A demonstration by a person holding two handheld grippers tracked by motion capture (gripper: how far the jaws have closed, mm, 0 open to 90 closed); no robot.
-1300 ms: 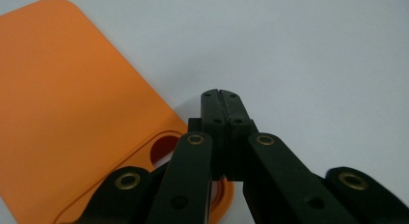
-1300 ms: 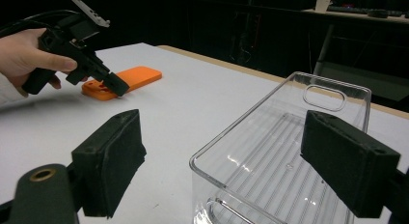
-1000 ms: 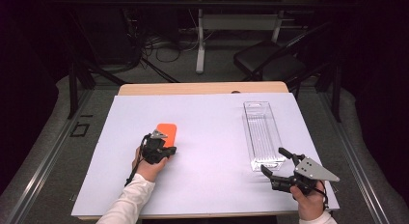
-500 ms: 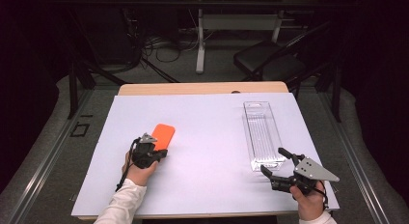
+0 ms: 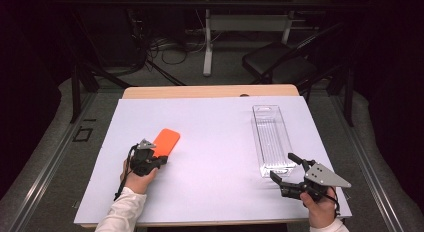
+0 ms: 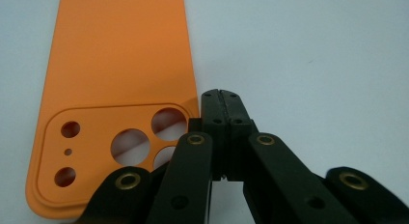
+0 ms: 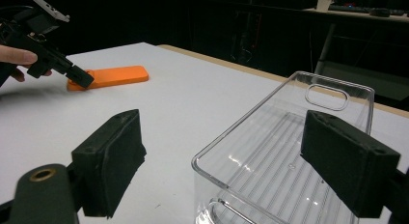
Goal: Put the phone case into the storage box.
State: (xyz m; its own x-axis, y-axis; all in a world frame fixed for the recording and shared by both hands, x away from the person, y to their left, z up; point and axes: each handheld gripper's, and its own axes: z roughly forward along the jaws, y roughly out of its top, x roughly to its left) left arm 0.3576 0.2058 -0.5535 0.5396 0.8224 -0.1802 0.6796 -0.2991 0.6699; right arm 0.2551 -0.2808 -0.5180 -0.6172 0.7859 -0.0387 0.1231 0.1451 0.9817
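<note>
Orange phone case lies flat on the white-covered bench, camera cutouts toward the left gripper. That gripper's fingers are clenched together with nothing between them, their tips at the case's long edge, just beside the camera block; whether they actually touch the edge is hard to judge from the left gripper view. In the high view the left gripper sits at the near end of the case, with the person's left hand and white sleeve behind it.

At the near right corner of the bench, the right gripper is held in the right hand with its fingers spread wide and released, gripping nothing. Just ahead of those fingers lies a clear plastic tray, long and narrow, its near end close to the fingertips and partly between them in the right gripper view, where its ribbed floor and the slot at its far end show. The pads do not press on it. From the same view, the orange case lies well off to the left, beyond the left finger.

Past the bench's far wooden edge stand a dark chair and trailing cables on the floor.
</note>
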